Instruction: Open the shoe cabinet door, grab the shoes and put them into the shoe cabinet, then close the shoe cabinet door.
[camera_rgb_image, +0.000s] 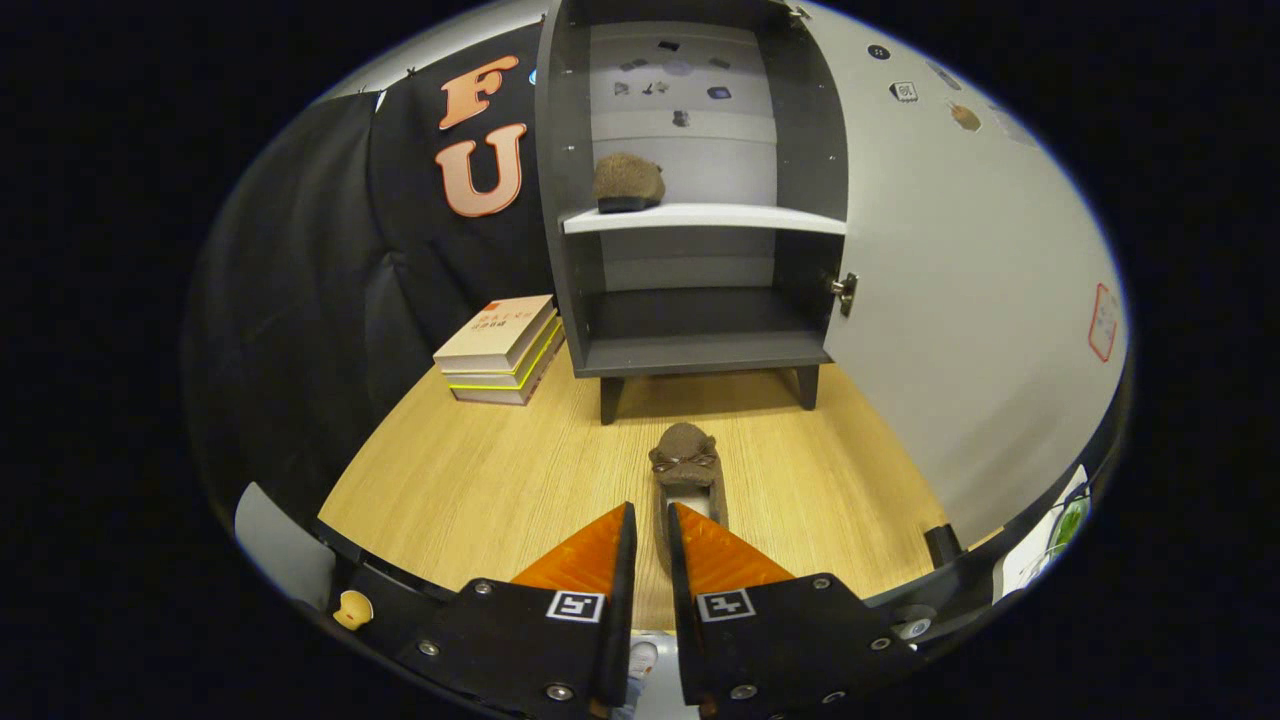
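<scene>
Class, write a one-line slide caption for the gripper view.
Gripper nearly closed around the heel of a brown fuzzy slipper on the wooden floor, facing the open grey shoe cabinet.

Bright, even light — fisheye-warped edges

Low fisheye view along the hand-held gripper (651, 520), facing the nearby open shoe cabinet (690, 200).

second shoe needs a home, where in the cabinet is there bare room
The lower compartment is bare. The upper shelf is free right of the shoe already there. The hand-held gripper grips the other shoe by its heel.
</scene>
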